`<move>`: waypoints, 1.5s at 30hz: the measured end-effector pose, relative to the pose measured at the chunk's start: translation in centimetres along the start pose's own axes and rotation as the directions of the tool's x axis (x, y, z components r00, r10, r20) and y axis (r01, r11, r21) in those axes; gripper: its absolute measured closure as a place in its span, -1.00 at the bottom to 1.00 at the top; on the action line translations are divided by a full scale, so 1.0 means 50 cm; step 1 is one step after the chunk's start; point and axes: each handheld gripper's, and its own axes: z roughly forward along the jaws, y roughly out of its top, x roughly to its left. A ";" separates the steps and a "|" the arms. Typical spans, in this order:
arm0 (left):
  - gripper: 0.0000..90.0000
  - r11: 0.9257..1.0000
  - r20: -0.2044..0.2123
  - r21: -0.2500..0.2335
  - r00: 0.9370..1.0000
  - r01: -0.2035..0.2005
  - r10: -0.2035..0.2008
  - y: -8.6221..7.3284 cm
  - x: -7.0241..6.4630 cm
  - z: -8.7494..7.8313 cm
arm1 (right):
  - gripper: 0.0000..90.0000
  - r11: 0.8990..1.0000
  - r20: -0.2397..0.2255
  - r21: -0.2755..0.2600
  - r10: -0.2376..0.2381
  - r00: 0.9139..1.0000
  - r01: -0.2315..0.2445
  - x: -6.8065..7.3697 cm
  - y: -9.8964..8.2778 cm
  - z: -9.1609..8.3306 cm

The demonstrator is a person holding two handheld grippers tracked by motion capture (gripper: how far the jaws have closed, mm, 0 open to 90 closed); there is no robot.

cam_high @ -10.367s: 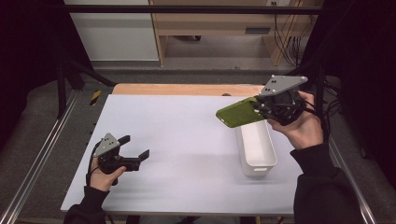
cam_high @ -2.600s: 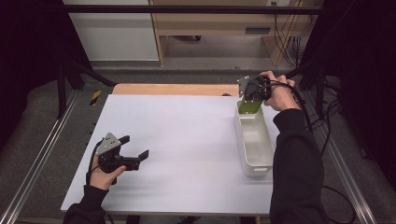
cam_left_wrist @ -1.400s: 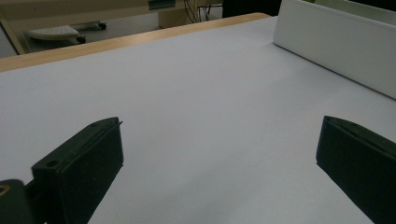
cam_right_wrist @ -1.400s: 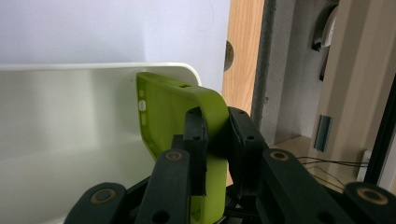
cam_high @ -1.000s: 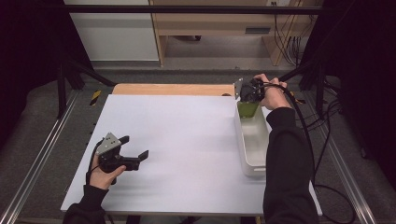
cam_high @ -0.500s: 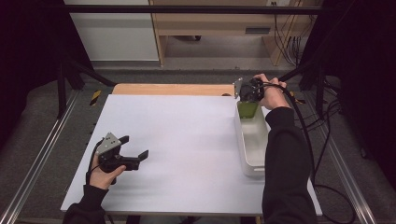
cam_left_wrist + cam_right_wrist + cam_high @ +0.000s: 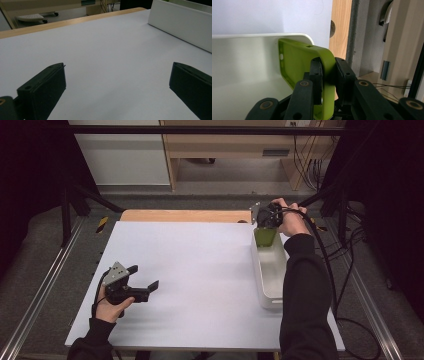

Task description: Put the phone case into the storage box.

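Note:
A green phone case [image 7: 307, 62] stands upright at the far end of the white tray [image 7: 267, 292], seen as a green patch [image 7: 265, 236] from above. My right gripper [image 7: 328, 72] is shut on one side wall of the case, one pad inside it and one outside; from above the gripper [image 7: 267, 216] points down over the tray's far end. My left gripper [image 7: 145, 282] rests low on the white table near the front left, its jaws wide open with nothing between the fingers [image 7: 42, 87].
The tray's white side wall [image 7: 180, 25] stands to the right of my left gripper. A wooden strip [image 7: 185, 215] borders the table's far edge, with a shelf unit behind it. Metal rails [image 7: 45, 280] run along both sides. A cable [image 7: 330, 270] trails from the right hand.
Ten seconds ago my right gripper held the case high above the tray; now it holds it down in the tray's far end. Over the last second nothing has visibly moved.

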 end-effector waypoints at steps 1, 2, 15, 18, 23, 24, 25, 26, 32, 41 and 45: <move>-0.99 1.000 0.000 0.000 1.000 -0.001 0.001 0.000 0.000 0.000 | 0.71 1.000 0.000 -0.001 -0.001 1.000 0.001 0.000 0.000 0.000; -0.99 1.000 0.001 0.000 1.000 -0.001 0.001 0.000 0.000 0.000 | 0.71 1.000 0.001 0.001 0.003 1.000 -0.003 0.000 0.000 0.000; -0.99 1.000 0.001 0.000 1.000 -0.002 0.002 0.000 -0.001 0.000 | 0.47 1.000 0.025 -0.005 -0.003 1.000 0.003 0.000 -0.002 -0.003; -0.99 1.000 0.000 0.001 1.000 -0.001 0.001 0.000 -0.001 0.001 | 0.33 1.000 0.039 -0.005 0.013 0.999 -0.013 0.000 -0.004 -0.008; -0.99 1.000 0.000 0.001 1.000 -0.002 0.002 0.000 -0.001 0.000 | 0.01 0.997 0.065 -0.037 0.065 0.996 -0.063 -0.005 -0.010 -0.022; -0.99 1.000 0.000 0.001 1.000 -0.002 0.002 0.000 -0.001 0.001 | -0.04 0.996 0.068 -0.044 0.078 0.995 -0.075 -0.007 -0.011 -0.026; -0.99 1.000 0.000 0.001 1.000 -0.002 0.002 0.000 -0.002 0.001 | -0.10 0.994 0.069 -0.061 0.090 0.994 -0.086 -0.007 -0.012 -0.029; -0.99 1.000 0.001 -0.001 1.000 0.001 -0.001 0.000 -0.002 0.001 | -0.15 0.991 0.067 -0.074 0.114 0.991 -0.109 -0.008 -0.013 -0.034; -0.99 1.000 0.000 0.001 1.000 0.000 0.000 0.000 -0.001 0.001 | -0.40 0.951 0.069 -0.200 0.254 0.965 -0.236 -0.006 -0.016 -0.064; -1.00 1.000 -0.005 0.003 1.000 0.003 -0.003 0.001 -0.003 0.001 | -0.68 0.836 0.046 -0.383 0.442 0.896 -0.393 0.013 -0.018 -0.112; -1.00 1.000 0.000 0.002 1.000 0.002 -0.002 0.001 -0.005 0.001 | -0.80 0.795 0.026 -0.426 0.488 0.872 -0.432 0.031 -0.013 -0.134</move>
